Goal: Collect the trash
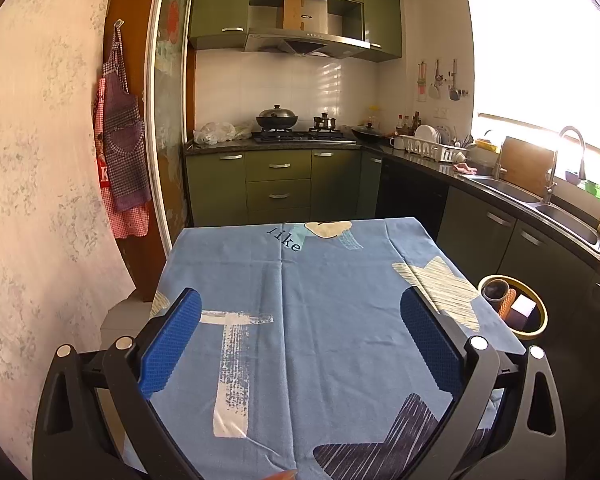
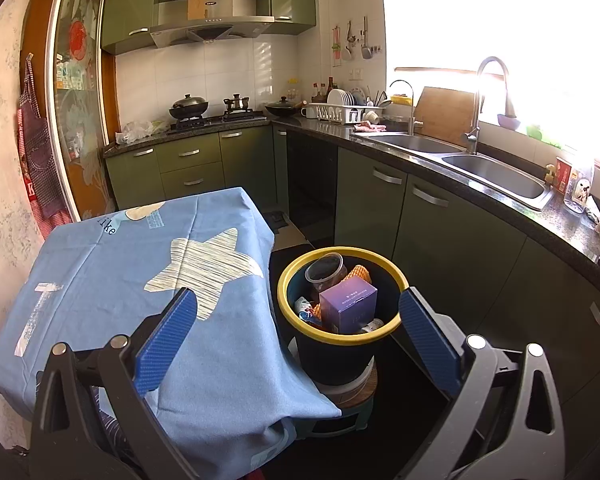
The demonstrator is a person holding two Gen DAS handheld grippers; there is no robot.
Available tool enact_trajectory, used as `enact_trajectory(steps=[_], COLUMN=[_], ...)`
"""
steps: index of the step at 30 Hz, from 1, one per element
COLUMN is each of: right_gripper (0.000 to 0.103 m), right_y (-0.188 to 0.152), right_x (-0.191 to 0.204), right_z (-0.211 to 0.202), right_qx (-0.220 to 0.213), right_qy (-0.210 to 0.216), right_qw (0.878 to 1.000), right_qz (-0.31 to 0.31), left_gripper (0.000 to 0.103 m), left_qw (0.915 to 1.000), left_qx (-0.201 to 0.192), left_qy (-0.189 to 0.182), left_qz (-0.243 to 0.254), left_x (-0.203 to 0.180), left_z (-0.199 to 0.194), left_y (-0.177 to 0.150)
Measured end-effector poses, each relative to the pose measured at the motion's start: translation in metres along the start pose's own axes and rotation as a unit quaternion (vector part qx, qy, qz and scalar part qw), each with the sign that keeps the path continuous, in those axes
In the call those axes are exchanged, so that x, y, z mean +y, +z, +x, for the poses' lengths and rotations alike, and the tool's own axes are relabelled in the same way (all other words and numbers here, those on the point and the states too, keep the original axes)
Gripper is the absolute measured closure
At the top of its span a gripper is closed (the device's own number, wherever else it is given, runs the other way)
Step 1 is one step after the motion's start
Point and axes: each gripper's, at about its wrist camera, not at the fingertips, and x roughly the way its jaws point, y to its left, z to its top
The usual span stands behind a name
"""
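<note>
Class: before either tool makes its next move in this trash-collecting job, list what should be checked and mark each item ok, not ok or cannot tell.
1. Left tool open and holding nothing: ok.
2. Right tool open and holding nothing: ok.
3. Blue patterned tablecloth free of trash: ok in the part seen; near edge cannot tell.
4. Yellow-rimmed dark round bin upright beside the table: ok.
5. Purple cardboard box, clear plastic cup and orange foam netting inside the bin: ok.
6. Trash left on the floor: cannot tell.
</note>
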Motion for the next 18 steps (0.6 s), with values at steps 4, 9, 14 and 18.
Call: enact_trajectory(steps=[4, 9, 14, 18], right_gripper=[0.007, 0.007, 0.007, 0.007], right_y=[-0.0002, -0.0002, -0.0001, -0.0006], right_x=[-0.0001, 0.0000, -0.0001, 0.0004], right_z=[0.0003, 0.0006, 0.0002, 0.0007], right_qx=[0.001, 0.001, 0.000, 0.001], right_qy=[0.001, 0.001, 0.001, 0.001], right_qw=[1.000, 1.000, 1.000, 1.000], right_qz=[0.001, 0.001, 0.001, 0.001], left_gripper=[0.005, 0.005, 0.005, 0.005], left_qw=[1.0000, 1.0000, 1.0000, 1.0000], left_qx=[0.000, 0.001, 0.004, 0.005], left_qy=[0.000, 0.000, 0.000, -0.001], left_qz=[0.000, -0.001, -0.002, -0.001], left_x=[-0.0003, 0.0005, 0.0018, 0.0009], left_z=[-0.0001, 0.0003, 0.0014, 0.0017], left_y=[-0.0003, -0.0006, -0.0013, -0.0027])
